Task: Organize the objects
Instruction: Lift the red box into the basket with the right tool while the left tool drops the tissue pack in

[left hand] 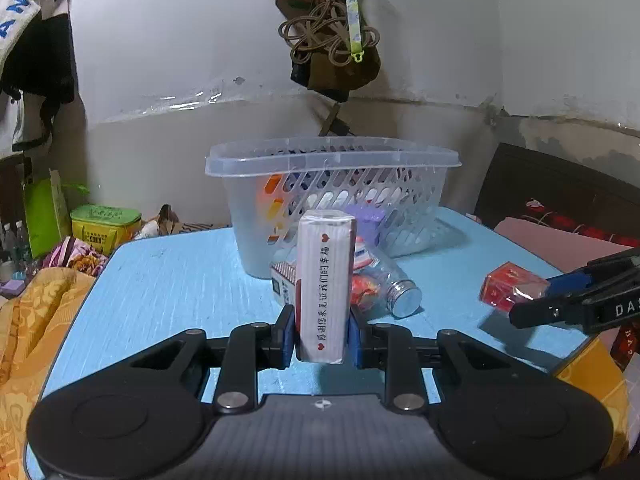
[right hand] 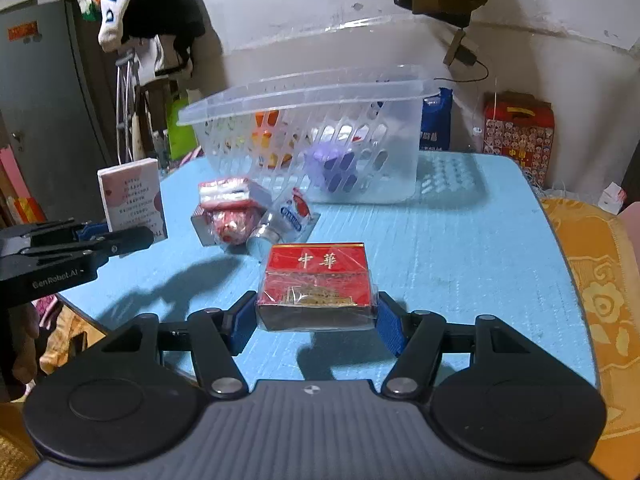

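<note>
My left gripper is shut on a white and pink box with red Chinese writing, held upright above the blue table; the box also shows in the right wrist view. My right gripper is shut on a red cigarette pack in clear wrap, which also shows in the left wrist view. A clear plastic basket stands at the table's far side with a purple thing and orange items inside.
Between the grippers and the basket lie a clear bottle with a silver cap, a small box and red-wrapped packets. Orange bedding flanks the table. Bags hang on the wall.
</note>
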Tool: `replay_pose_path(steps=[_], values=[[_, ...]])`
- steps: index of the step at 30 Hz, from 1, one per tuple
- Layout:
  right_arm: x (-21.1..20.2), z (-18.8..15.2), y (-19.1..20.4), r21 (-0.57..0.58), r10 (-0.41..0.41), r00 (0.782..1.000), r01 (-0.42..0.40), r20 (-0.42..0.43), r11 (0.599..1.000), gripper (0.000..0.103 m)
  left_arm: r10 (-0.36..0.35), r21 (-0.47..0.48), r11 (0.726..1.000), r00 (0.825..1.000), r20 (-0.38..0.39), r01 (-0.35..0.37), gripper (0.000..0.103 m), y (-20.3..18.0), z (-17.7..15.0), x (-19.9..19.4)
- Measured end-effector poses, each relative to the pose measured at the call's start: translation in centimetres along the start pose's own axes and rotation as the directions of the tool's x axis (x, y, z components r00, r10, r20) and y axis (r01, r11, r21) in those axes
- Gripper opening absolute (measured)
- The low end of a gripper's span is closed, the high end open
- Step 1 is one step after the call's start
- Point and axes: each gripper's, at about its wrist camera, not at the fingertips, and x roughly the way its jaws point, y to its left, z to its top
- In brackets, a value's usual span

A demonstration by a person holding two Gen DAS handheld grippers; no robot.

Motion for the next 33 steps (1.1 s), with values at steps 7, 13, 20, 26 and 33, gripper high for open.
replay_pose_path(steps=[7, 13, 20, 26, 33], values=[[-1.1, 0.6, -0.3, 0.022, 0.038, 0.998, -0.04, 0.055, 0.999, 0.065, -0.021, -0.027, 0.999, 0.998, 0.053, 0.023, 0.03, -0.3, 1.2, -0.5], [-1.7, 1.2, -0.4, 0.028, 0.043, 0.996, -0.046, 0.083, 0.999, 0.065, -0.044, -0.041, 0.998, 0.996, 0.077, 0.048, 0.03, -0.3, 1.6, -0.8], [-2.5, 1.6, -0.9, 0.052, 0.025, 0.993, -0.031, 0.117, 0.998, 0.065, -0.025, -0.094, 0.995, 0.996, 0.085, 0.033, 0.03, 1.2, 1.7, -1.2], [-3.8, 3.3, 0.2, 0.03, 0.033, 0.983, -0.039, 0.182, 0.999, 0.065, -0.021, -0.116, 0.993, 0.992, 0.122, 0.035, 0.03, 2.0, 2.7, -2.4], [-3.4, 9.7, 1.7, -0.046, -0.024, 0.951, 0.041, 0.31, 0.998, 0.065, -0.022, -0.203, 0.978, 0.991, 0.135, 0.05, 0.03, 2.2, 8.2, -1.1]])
